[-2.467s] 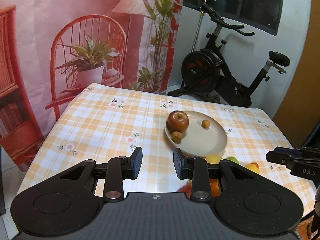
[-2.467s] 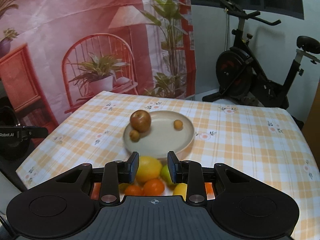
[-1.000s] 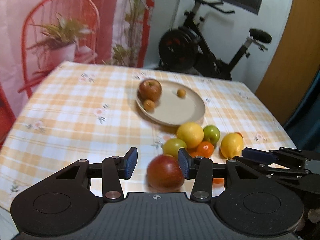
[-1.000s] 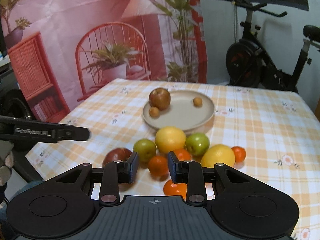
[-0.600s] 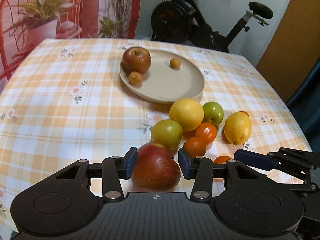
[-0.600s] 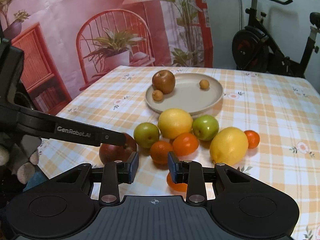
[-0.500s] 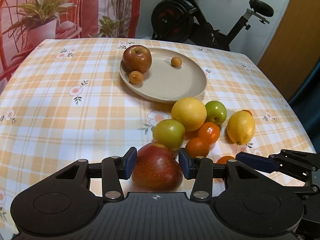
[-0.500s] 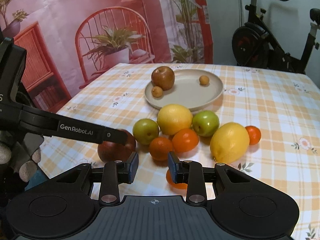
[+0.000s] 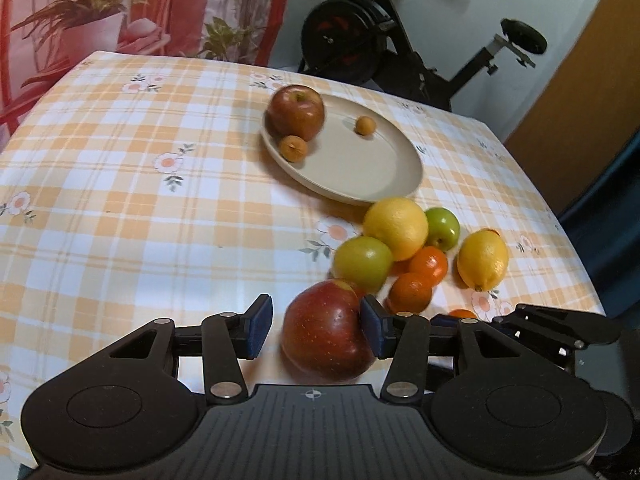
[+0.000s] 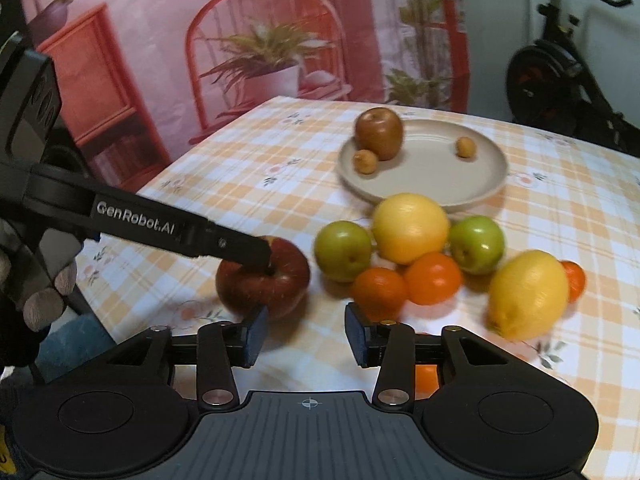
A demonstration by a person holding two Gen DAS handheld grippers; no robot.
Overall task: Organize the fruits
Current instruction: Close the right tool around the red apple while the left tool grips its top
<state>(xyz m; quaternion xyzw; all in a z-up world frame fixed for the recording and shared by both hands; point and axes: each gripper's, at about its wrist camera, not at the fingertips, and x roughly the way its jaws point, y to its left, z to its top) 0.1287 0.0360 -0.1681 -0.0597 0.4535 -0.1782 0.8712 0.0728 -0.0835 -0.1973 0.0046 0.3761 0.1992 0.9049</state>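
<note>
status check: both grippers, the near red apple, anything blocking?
Left gripper open around red apple, jaws just widened. Right gripper open, empty, just opened. Green apple crowds the red one.

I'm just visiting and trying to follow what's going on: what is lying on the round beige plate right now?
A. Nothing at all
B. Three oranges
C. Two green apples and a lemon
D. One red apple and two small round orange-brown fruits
D: the round beige plate holds one red apple and two small round orange-brown fruits, while the green apples, yellow citrus and oranges lie on the checked tablecloth beside it.
</note>
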